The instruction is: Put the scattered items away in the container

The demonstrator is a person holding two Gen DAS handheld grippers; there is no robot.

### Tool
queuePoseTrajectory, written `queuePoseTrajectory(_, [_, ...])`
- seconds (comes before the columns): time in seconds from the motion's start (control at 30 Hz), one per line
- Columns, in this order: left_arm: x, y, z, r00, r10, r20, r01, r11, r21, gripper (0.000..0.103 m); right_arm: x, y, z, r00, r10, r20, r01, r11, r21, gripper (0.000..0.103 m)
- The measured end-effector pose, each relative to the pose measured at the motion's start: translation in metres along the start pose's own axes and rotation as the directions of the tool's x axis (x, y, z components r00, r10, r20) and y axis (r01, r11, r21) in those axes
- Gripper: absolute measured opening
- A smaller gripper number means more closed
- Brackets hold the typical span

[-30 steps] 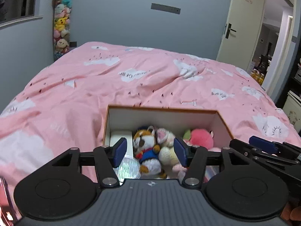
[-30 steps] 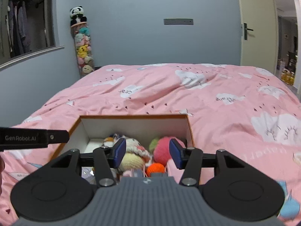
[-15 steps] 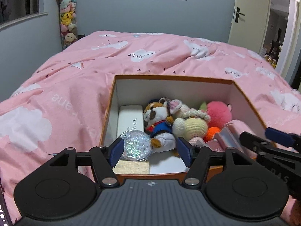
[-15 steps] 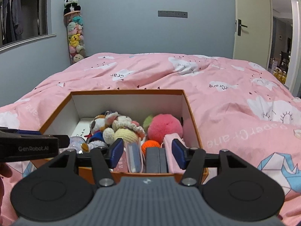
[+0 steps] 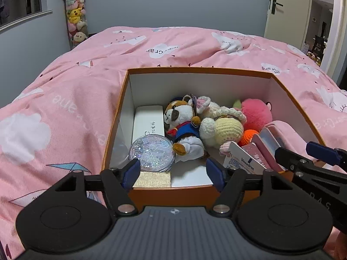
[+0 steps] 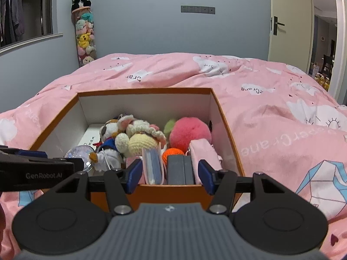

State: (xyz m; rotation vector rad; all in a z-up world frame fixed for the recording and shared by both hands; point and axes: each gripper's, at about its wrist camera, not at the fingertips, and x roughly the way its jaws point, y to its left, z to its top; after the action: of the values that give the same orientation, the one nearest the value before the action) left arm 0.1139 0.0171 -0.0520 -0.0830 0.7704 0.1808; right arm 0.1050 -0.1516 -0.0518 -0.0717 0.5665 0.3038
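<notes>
L tongs (image 5: 174, 171) widening, empty | R tongs (image 6: 171, 175) open, empty

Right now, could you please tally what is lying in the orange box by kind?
Soft toys: 4 (dog plush, crocheted doll, pink plush, orange crochet ball)
Boxes and packets: 3 (white box, gold box, Vaseline packet)
Glitter discs: 1
Pink pouches: 1
Total: 9

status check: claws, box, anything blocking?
Left claw open, just widened, empty. Right claw open, empty. Both at near edge of orange box, toys and small items already inside. Nothing blocking on the pink duvet.
</notes>
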Motion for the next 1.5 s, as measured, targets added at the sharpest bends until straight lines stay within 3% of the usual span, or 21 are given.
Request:
queuePoseTrajectory(0.17, [0.0027, 0.0013, -0.0001, 1.0, 0.008, -0.011, -0.008, 1.0, -0.003, 0.087, 0.0023, 0.0036, -0.0027, 1.0, 0.007, -0.006, -0.007, 1.0, -0.02, 0.063])
queuePoseTrajectory(1.5, [0.0046, 0.0021, -0.0007, 1.0, -0.014, -0.022, 0.014, 1.0, -0.007, 0.087, 0.0039, 0.0044, -0.003, 1.0, 0.003, -0.01, -0.004, 1.0, -0.029, 0.065])
